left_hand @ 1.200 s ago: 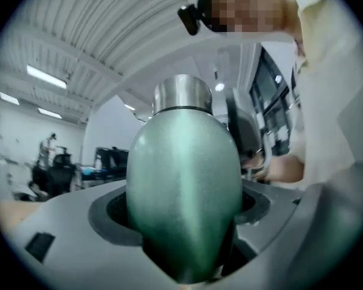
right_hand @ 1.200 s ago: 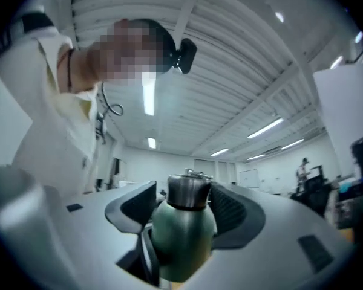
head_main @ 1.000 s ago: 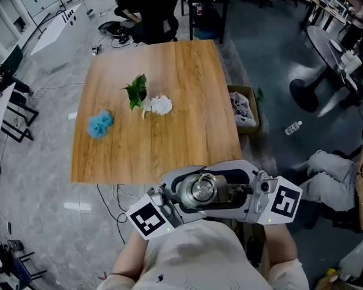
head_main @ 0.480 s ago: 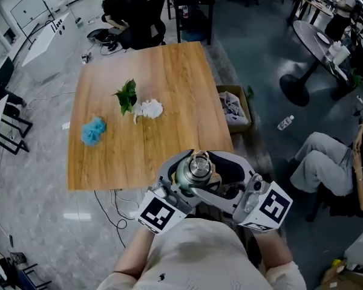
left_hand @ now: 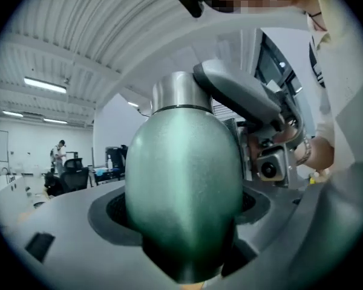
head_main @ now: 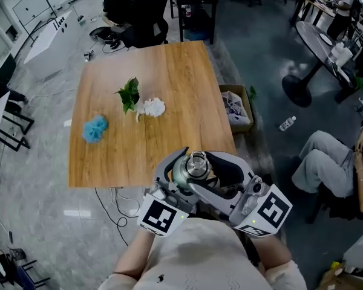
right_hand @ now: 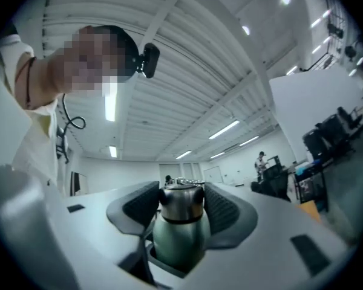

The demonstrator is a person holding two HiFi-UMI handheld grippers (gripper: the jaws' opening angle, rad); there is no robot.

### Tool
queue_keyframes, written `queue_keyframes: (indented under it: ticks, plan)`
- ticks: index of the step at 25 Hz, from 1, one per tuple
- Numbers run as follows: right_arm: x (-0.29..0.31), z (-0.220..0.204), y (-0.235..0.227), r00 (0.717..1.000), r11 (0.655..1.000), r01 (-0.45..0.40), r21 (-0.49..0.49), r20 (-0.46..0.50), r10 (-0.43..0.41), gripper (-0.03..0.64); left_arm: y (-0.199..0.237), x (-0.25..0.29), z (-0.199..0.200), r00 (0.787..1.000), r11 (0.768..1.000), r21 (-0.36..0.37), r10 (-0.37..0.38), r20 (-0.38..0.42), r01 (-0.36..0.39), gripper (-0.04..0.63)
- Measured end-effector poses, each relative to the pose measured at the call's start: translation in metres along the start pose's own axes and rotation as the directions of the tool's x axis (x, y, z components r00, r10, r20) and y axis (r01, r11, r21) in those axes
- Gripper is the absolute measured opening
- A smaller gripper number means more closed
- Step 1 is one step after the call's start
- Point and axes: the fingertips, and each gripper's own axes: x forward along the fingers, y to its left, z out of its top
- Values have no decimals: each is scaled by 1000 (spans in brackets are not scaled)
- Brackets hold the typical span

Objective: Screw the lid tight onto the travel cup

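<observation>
Head view: you held the travel cup [head_main: 183, 175] clear of the wooden table [head_main: 169, 71], just off its near edge and toward its right-hand corner, close to your chest. Only this view showed the table top. A green leafy sprig [head_main: 128, 93] and a white crumpled object [head_main: 152, 107] lay side by side near its middle. A blue fluffy object [head_main: 95, 127] lay apart from them toward the left edge. An open cardboard box [head_main: 237, 109] stood on the floor against the table's right side.

Left gripper view: your left gripper [left_hand: 181, 222] was clenched on the cup's green body, which filled the space between its pads. Only here did one jaw of the other gripper show from outside, lying along the steel lid [left_hand: 176, 92].

Right gripper view: your right gripper [right_hand: 180, 201] had its ribbed pads [right_hand: 222, 204] set wide. They stood on either side of the lid and touched it, so the gripper was grasping the lid. The cup's green shoulder showed directly beneath. This view alone showed the lid's top edge seated between the two pads.
</observation>
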Motion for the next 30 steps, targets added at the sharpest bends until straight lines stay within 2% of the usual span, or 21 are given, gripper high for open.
queue_keyframes:
  ticks: [2,3,4,6,7,9,11,12,14,16,21,23,25,26,27,28,30]
  plan:
    - [4,-3,-3,998,998,57,-13,-21,-57,239,8,-1,-3,999,999,0,40,-11,-40,408]
    - [7,-5,-1,998,999,47,-23,-31,-48,239,9,-3,-3,999,999,-8,35,2,-35,408]
    - [9,-7,2,999,999,10,-31,-37,-11,239,8,-5,-1,1000,1000,-27,7,24,-7,408]
    - [7,-8,11,992,992,-121,-29,-26,120,246,-5,-14,7,989,987,-96,-118,89,126,408]
    - [3,-7,15,980,979,-201,-22,-8,201,272,-15,-19,11,973,970,-115,-199,113,212,408]
    - [-4,-4,26,934,935,-356,-2,14,356,285,-37,-27,10,932,932,-79,-346,105,355,408]
    - [-6,-4,42,881,881,-473,-8,-12,472,285,-52,-32,4,904,905,-16,-424,59,426,408]
    - [-6,-6,48,865,865,-502,-21,-34,501,284,-55,-33,1,902,903,-1,-429,44,430,408]
    - [-1,-11,50,869,869,-494,-37,-68,491,279,-49,-34,-3,924,925,0,-380,38,380,408]
    - [6,-12,46,897,898,-439,-25,-80,436,279,-39,-34,-4,950,950,-11,-312,33,312,408]
    - [19,-17,40,952,955,-297,-8,-74,296,278,-26,-34,-7,972,971,-55,-232,40,234,408]
    - [23,-18,37,971,973,-231,-24,-61,229,278,-19,-33,-10,987,987,-18,-160,15,160,408]
    - [23,-20,35,981,981,-185,-50,-61,182,279,-15,-31,-10,994,994,36,-106,4,106,408]
    - [20,-24,35,979,980,-193,-54,-72,189,279,-18,-30,-8,993,992,52,-118,11,118,408]
    - [16,-27,36,971,972,-228,-47,-87,224,279,-24,-31,-6,986,985,59,-163,24,162,408]
    - [11,-28,39,956,959,-282,-30,-95,279,279,-32,-33,-3,972,972,53,-230,45,227,408]
    - [0,-23,45,911,914,-406,10,-71,405,279,-47,-39,2,929,933,2,-359,92,361,408]
